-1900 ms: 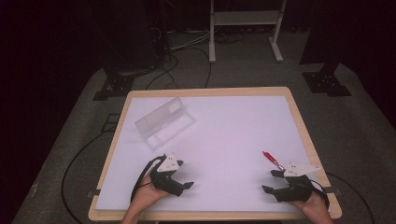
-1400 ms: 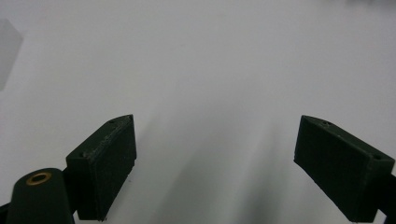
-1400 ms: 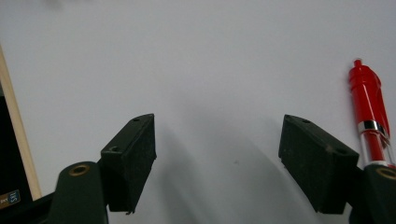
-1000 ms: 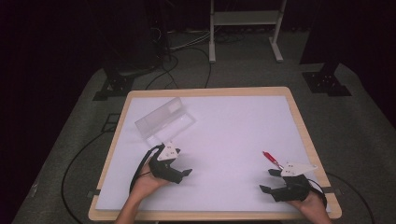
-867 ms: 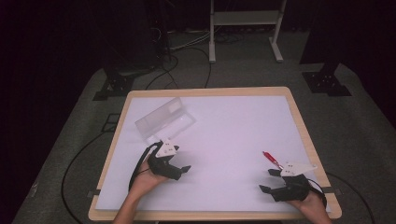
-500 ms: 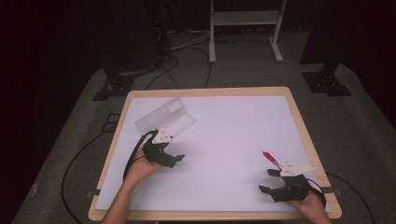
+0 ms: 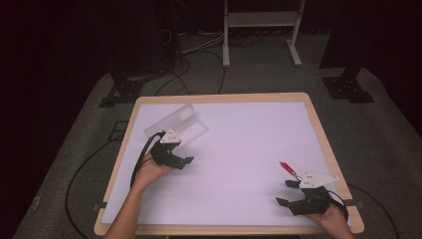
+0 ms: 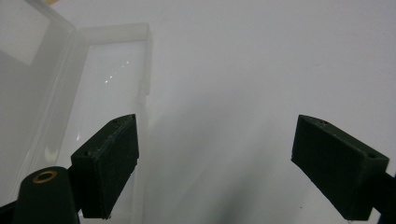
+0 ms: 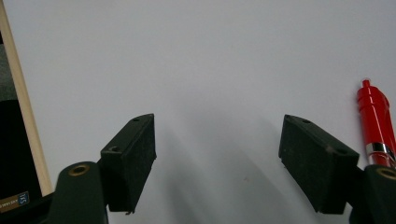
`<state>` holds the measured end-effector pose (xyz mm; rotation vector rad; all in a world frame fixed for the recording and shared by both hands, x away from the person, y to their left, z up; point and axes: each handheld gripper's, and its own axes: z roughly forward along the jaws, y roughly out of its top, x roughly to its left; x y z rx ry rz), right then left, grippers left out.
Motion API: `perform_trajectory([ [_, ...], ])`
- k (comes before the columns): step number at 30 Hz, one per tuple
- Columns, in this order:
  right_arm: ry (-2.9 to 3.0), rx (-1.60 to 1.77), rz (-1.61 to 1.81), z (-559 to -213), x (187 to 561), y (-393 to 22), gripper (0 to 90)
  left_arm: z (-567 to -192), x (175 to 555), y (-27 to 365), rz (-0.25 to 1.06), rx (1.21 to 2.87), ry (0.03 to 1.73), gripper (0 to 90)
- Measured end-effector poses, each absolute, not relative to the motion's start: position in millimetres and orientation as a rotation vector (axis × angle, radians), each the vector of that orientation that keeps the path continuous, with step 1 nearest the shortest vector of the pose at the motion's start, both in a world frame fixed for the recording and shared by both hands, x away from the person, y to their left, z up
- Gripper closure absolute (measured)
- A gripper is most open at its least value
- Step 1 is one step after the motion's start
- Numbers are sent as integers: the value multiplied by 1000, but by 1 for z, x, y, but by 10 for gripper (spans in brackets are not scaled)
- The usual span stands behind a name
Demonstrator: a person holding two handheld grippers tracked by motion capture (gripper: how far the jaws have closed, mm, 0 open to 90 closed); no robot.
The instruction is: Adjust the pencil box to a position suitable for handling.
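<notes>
A clear plastic box with its lid raised lies at the table's left rear. My left gripper hovers just in front of it, open and empty. In the left gripper view the box sits at the left, partly behind the left jaw, and my left gripper holds nothing. A red pen lies on the white tabletop near the front right. My right gripper stands open beside it, slightly nearer the person. In the right gripper view the pen lies outside the right jaw, with my right gripper empty.
The white tabletop has a wooden rim; that rim shows at the left of the right gripper view. Cables and stand feet lie on the dark floor beyond the table. A cable trails off the left edge.
My left gripper has moved away from the person and leftward, up to the clear box. The right gripper and the pen have stayed where they were.
</notes>
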<state>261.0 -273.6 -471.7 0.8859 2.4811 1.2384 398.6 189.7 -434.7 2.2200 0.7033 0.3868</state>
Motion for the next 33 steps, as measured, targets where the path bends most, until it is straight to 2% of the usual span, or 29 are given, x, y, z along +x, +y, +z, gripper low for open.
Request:
perform_trajectory([
  [6, 2485, 886, 1236, -472, 262, -274, 263, -440, 405, 195, 363, 2223, 722, 206],
  [17, 2494, 891, 1230, -473, 262, -275, 263, -437, 416, 197, 355, 2255, 746, 213],
  [23, 2489, 890, 1235, -473, 261, -276, 263, -444, 423, 201, 336, 2246, 788, 262],
  [27, 2496, 892, 1231, -474, 262, -276, 263, -446, 426, 205, 332, 2234, 799, 367],
  [28, 2496, 892, 1231, -474, 262, -276, 263, -448, 427, 205, 326, 2224, 803, 367],
  [31, 2493, 887, 1235, -474, 261, -276, 263, -451, 430, 206, 325, 2244, 816, 463],
  [33, 2492, 886, 1236, -474, 261, -276, 263, -453, 431, 206, 340, 2247, 819, 481],
])
